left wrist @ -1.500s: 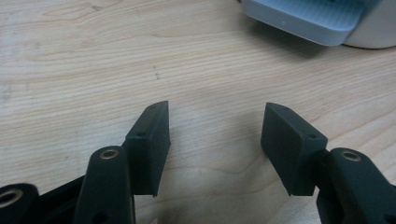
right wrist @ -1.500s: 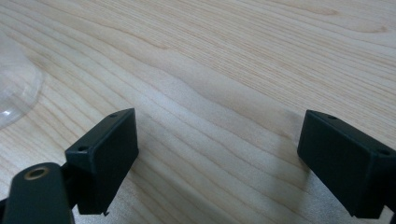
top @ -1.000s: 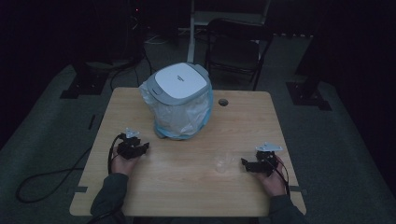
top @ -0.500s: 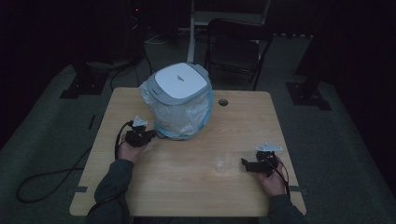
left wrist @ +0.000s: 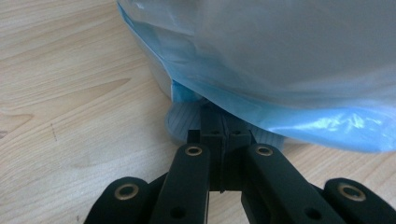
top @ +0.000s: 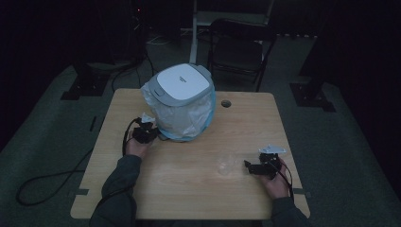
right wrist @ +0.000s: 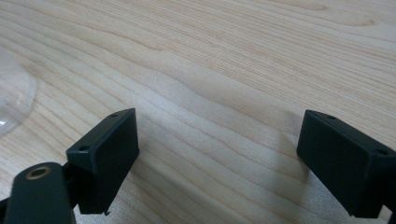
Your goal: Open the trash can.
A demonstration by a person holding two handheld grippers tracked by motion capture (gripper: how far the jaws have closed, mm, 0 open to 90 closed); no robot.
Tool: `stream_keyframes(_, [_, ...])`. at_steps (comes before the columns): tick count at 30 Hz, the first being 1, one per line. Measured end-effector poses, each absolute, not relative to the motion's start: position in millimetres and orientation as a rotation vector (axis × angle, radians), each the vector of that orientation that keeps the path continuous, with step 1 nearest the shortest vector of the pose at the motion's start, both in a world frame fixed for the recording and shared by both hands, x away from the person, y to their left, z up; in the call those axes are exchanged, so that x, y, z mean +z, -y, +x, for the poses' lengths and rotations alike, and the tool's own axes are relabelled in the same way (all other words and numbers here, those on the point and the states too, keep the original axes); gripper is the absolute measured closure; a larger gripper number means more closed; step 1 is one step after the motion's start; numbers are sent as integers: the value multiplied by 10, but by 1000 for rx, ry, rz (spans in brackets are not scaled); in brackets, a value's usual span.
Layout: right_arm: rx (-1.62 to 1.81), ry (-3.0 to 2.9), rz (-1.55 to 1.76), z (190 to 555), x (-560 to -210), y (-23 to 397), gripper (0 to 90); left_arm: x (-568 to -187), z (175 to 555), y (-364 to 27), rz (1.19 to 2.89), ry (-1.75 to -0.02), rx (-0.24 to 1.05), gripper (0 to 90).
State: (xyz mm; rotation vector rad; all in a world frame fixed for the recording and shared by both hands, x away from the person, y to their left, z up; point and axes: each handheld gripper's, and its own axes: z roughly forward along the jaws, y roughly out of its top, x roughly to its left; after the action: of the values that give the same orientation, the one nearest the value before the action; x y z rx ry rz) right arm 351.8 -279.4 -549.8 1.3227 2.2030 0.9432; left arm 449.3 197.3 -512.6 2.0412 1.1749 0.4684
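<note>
A bin with a white and grey lid [top: 182, 81] stands at the table's back centre, lined with a blue-edged white plastic bag [top: 185, 117] that hangs over its sides. My left gripper [top: 151, 134] is at the bin's lower left. In the left gripper view its jaws [left wrist: 223, 127] have just been closing and are now together with nothing visible between them. The tips lie over a grey ribbed pedal [left wrist: 180, 125] under the bag's edge [left wrist: 280, 116]. My right gripper [top: 247, 164] rests on the table at the front right, its jaws [right wrist: 219, 140] wide open over bare wood.
A clear plastic piece [top: 227, 164] lies just left of the right gripper, and its rim [right wrist: 11, 100] is in the right gripper view. The wooden table [top: 189, 198] has a cable hole [top: 226, 103] behind the bin. A chair [top: 236, 47] stands beyond the table.
My left hand has moved up and right across the table to the foot of the bin. The right hand has stayed where it was.
</note>
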Motion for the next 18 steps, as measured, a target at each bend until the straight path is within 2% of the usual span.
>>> stream_keyframes(18, [947,-2204,1318,3511,-5496,2793,136,-5215,4465,-1953,2034,-1179,495,900])
